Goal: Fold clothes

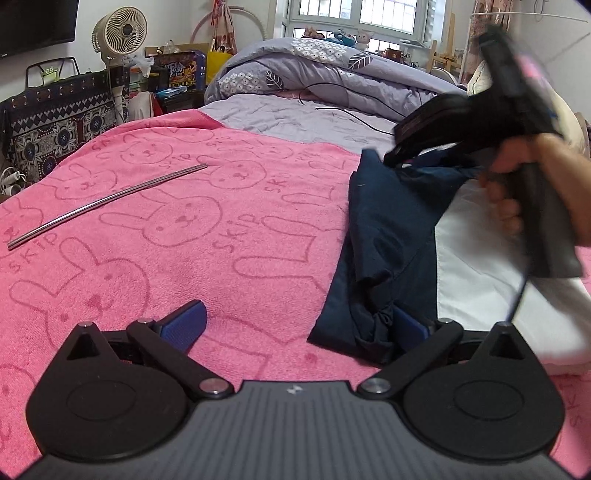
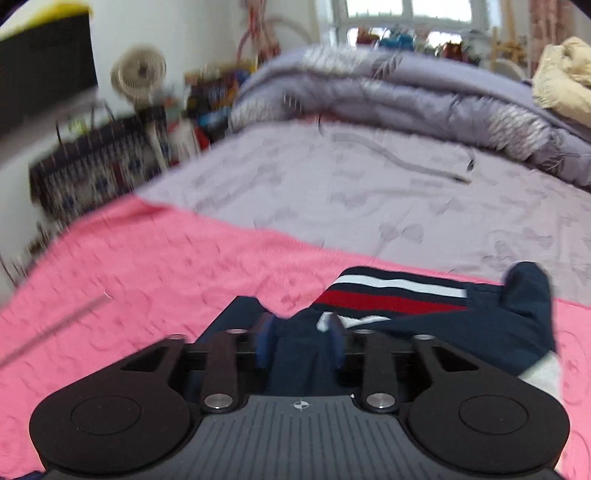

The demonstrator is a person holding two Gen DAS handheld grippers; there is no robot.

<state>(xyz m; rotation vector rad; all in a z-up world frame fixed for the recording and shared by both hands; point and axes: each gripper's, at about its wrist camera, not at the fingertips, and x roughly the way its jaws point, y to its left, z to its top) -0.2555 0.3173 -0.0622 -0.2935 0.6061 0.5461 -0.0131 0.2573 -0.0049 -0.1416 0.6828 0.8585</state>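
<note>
A navy and white garment (image 1: 388, 240) lies on the right part of the pink rabbit-print towel (image 1: 184, 221). My left gripper (image 1: 295, 321) stands wide open low over the towel. Its right finger (image 1: 410, 328) touches the garment's bunched near corner, and its left finger (image 1: 184, 325) is over bare towel. A hand (image 1: 517, 192) holds my right gripper (image 1: 395, 155), blurred, over the garment's far end. In the right wrist view the right gripper (image 2: 300, 332) is partly open with navy fabric (image 2: 301, 354) lying between its fingers. A red, white and navy striped band (image 2: 391, 291) shows just beyond.
A thin curved metal rod (image 1: 107, 201) lies on the towel's left part. Beyond the towel is a lilac sheet (image 1: 295, 118) with a black cable (image 1: 351, 110) and a heaped quilt (image 1: 314, 70). A fan (image 1: 120, 31) and cluttered boxes stand at the left wall.
</note>
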